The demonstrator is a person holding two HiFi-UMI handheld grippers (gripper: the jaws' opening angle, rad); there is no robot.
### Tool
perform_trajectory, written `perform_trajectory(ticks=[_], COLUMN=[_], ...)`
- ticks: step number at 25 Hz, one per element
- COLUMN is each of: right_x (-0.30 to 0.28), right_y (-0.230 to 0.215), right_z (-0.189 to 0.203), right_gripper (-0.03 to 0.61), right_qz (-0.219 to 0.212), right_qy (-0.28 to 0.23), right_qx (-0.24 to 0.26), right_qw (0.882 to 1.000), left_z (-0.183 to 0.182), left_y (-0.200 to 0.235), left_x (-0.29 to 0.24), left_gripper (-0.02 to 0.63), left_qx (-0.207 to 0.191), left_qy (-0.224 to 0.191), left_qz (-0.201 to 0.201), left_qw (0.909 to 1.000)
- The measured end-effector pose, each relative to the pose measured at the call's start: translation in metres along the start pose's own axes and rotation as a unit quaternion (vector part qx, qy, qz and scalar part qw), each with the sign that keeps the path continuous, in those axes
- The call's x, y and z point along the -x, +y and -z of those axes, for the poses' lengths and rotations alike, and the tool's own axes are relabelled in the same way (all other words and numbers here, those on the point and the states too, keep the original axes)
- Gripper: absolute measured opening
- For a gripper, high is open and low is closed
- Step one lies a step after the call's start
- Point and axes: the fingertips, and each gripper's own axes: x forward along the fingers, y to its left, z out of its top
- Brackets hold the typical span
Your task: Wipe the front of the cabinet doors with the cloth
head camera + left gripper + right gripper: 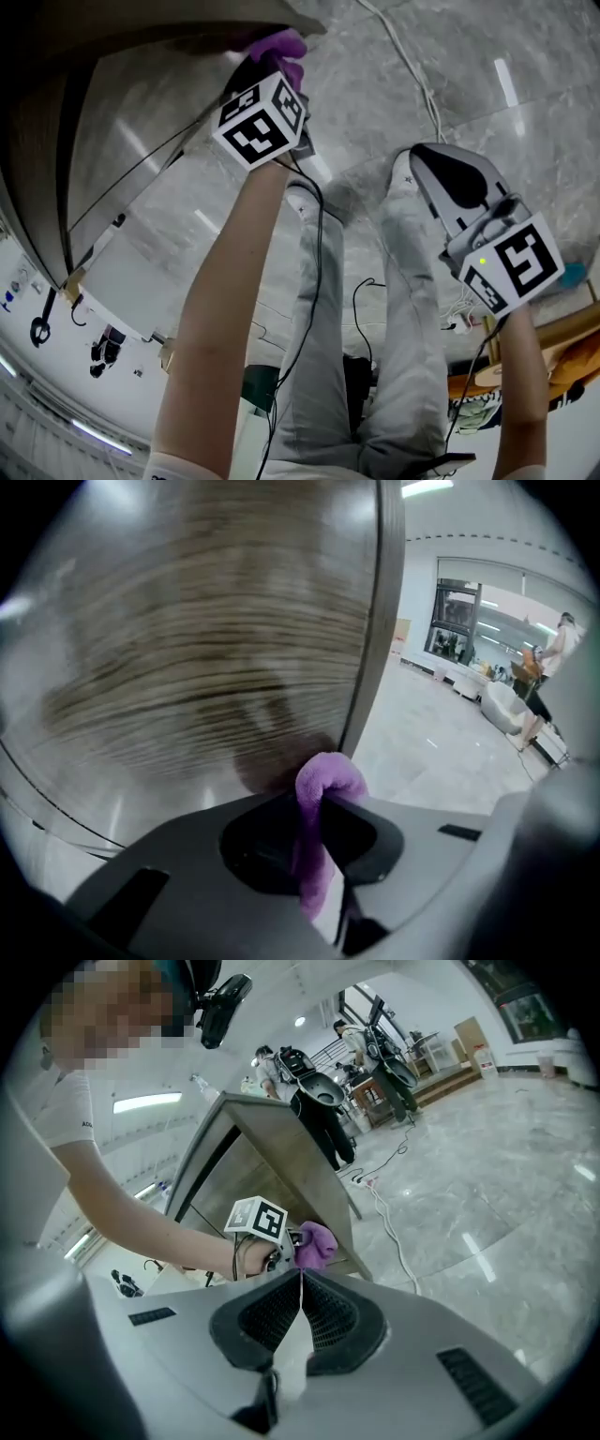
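Observation:
A purple cloth (323, 799) is clamped between the jaws of my left gripper (319, 803) and pressed against the wood-grain cabinet door (206, 639), near the door's right edge. In the head view the left gripper (272, 66) reaches up to the cabinet (141, 122) with the cloth (281, 47) showing past its marker cube. The right gripper view shows the cloth (317, 1241) on the cabinet front (281, 1176). My right gripper (301, 1283) is shut with nothing in it, held away from the cabinet; in the head view it (450, 178) hangs at the right.
A white cable (412, 75) runs across the grey marble floor (525, 112) past the cabinet's corner. The person's legs (366, 337) stand below. Other people and equipment (319, 1091) stand far behind the cabinet. A sofa (502, 705) lies across the room.

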Motion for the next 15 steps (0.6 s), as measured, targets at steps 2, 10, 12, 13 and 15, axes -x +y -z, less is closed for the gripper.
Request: perform_trajectory(ticks=[2,10,12,13,15], right_x=[0.004,-0.001,-0.008,-0.012,-0.022], right_y=[-0.013,-0.009,0.000,0.006,0.020], right_z=[0.001,0.011,0.013,0.015,0.017], right_gripper=[0.028,0.028,0.028,0.028,0.028], right_qz=[0.013,0.039,0.040,0.039,0.037], right_qy=[-0.006,-0.016,-0.019,-0.020,-0.022], right_qx=[-0.007,-0.016,-0.018,-0.019,-0.020], right_qw=[1.000,0.999,0.999,0.999,0.999], left_z=[0.000,0.017,0.023,0.025,0.030], left_y=[-0.006,0.028,0.046,0.056,0.076], left_x=[-0.009,-0.010,-0.006,-0.004,0.001], left_gripper=[0.046,0.046,0.046,0.046,0.046], left_qx=[0.004,0.028,0.026,0.023,0.017], left_qy=[0.006,0.024,0.028,0.030,0.034], left_qz=[0.001,-0.011,-0.015,-0.017,-0.021], left_qw=[1.0000,0.9992,0.9992,0.9992,0.9991])
